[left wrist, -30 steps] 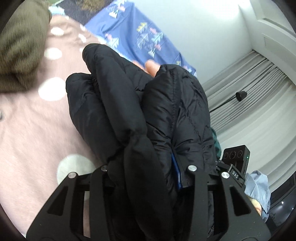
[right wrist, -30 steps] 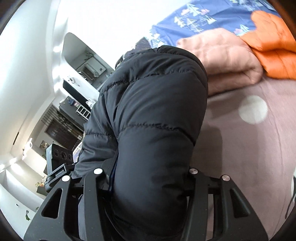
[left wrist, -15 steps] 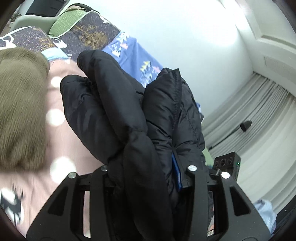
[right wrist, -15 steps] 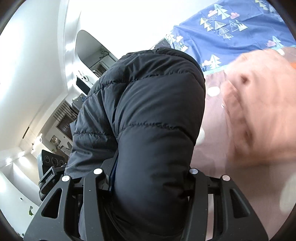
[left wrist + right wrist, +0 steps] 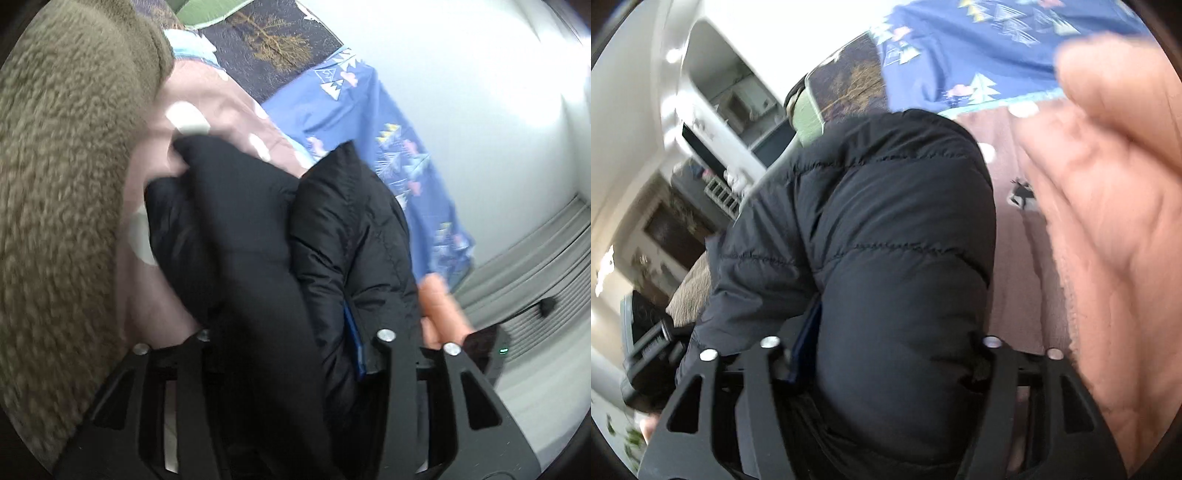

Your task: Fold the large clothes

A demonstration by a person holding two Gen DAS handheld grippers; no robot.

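A black puffer jacket [image 5: 258, 240] is bunched thick between the fingers of my left gripper [image 5: 291, 332], which is shut on it. The same jacket [image 5: 886, 240] fills the right wrist view, where my right gripper [image 5: 879, 339] is shut on it too. The folds hide both sets of fingertips. The jacket hangs in the air above a pink dotted bedspread [image 5: 221, 107]. The other gripper shows at the lower left of the right wrist view [image 5: 646, 343].
A folded olive fleece [image 5: 62, 184] lies close on the left. A folded pink fleece [image 5: 1108, 221] lies close on the right. A blue patterned pillow [image 5: 369, 122] lies against the white wall, with grey curtains [image 5: 535, 258] at the right.
Both grippers moved forward and lower over the bed with the jacket. The olive fleece and the pink fleece now loom much closer in the views.
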